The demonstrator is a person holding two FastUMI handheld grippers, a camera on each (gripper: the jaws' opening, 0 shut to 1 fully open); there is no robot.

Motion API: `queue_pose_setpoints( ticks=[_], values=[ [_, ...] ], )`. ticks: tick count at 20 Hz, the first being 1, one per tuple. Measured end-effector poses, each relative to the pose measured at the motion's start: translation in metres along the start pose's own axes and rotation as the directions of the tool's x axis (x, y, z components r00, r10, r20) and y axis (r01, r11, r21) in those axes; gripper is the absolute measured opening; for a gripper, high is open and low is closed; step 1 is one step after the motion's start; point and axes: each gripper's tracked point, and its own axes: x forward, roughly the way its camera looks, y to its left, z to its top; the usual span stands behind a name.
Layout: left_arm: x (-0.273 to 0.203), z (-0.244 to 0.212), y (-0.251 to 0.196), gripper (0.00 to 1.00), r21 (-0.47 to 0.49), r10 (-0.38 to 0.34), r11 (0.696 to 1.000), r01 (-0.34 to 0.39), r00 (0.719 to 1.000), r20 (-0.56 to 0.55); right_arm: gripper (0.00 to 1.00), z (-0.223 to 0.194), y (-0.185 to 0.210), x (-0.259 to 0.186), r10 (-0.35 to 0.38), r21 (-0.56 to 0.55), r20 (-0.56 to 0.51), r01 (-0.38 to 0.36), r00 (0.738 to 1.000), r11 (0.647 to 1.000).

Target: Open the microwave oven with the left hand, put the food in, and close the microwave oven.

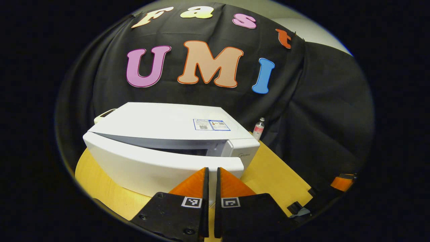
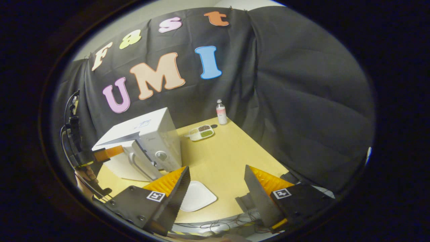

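The white microwave [image 1: 158, 134] stands on the wooden table [image 1: 275, 174] with its door [image 1: 151, 164] slightly ajar, a dark gap showing along the top. My left gripper [image 1: 212, 171] is shut, its tips just in front of the door's right end with nothing seen between them. In the right gripper view the microwave [image 2: 151, 134] shows its door handle [image 2: 138, 166] free, with the left gripper [image 2: 104, 154] to its left. A small divided tray of food [image 2: 201, 132] lies beyond the microwave. My right gripper [image 2: 216, 168] hangs open above the table.
A white plate [image 2: 196, 196] lies on the table [image 2: 228, 151] under the right gripper's left finger. A small bottle [image 2: 221, 112] stands at the far edge, also seen as the bottle [image 1: 258, 128] behind the microwave. Cables run along the near table edge.
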Motion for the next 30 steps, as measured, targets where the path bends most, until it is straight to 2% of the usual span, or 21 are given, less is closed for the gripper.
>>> queue_pose_setpoints(
  ticks=[2, 3, 4, 9, 16, 23, 24, 30],
  values=[
    [0.005, 0.0, 0.002, 0.07, -0.012, 0.007, 1.0, -0.007, 1.0, -0.003, 0.91, 0.001, -0.002, 0.004, -0.007, 0.013, 0.005, 0.007, 1.0, 1.0],
    [0.009, 0.002, 0.004, 0.07, -0.016, 0.011, 1.0, -0.011, 1.0, 0.002, 1.0, 0.003, -0.003, 0.004, -0.012, 0.016, 0.009, 0.012, 1.0, 1.0],
    [0.011, 0.003, 0.005, 0.07, -0.019, 0.019, 1.0, -0.018, 1.0, 0.003, 0.91, 0.005, -0.004, 0.004, -0.016, 0.016, 0.012, 0.016, 1.0, 1.0],
    [0.026, 0.003, 0.011, 0.07, -0.019, 0.051, 0.999, -0.051, 0.999, -0.014, 0.91, 0.011, -0.009, 0.004, -0.031, 0.012, 0.032, 0.03, 0.999, 0.999],
    [0.033, 0.008, 0.008, 0.07, -0.022, 0.056, 0.998, -0.056, 0.998, 0.011, 0.91, 0.015, -0.017, 0.005, -0.052, 0.011, 0.034, 0.052, 0.998, 0.999],
    [0.035, 0.009, 0.018, 0.07, -0.075, 0.076, 0.994, -0.074, 0.997, 0.025, 0.91, 0.016, 0.0, 0.013, -0.013, -0.079, 0.018, 0.014, 1.0, 0.997],
    [0.037, 0.009, 0.018, 0.07, -0.081, 0.075, 0.994, -0.072, 0.997, 0.027, 0.99, 0.017, 0.002, 0.013, -0.007, -0.084, 0.017, 0.008, 1.0, 0.996],
    [0.043, 0.013, 0.024, 0.06, -0.077, 0.099, 0.992, -0.096, 0.995, 0.031, 0.99, 0.02, 0.0, 0.016, 0.0, -0.065, 0.016, 0.001, 1.0, 0.998]
  ],
)
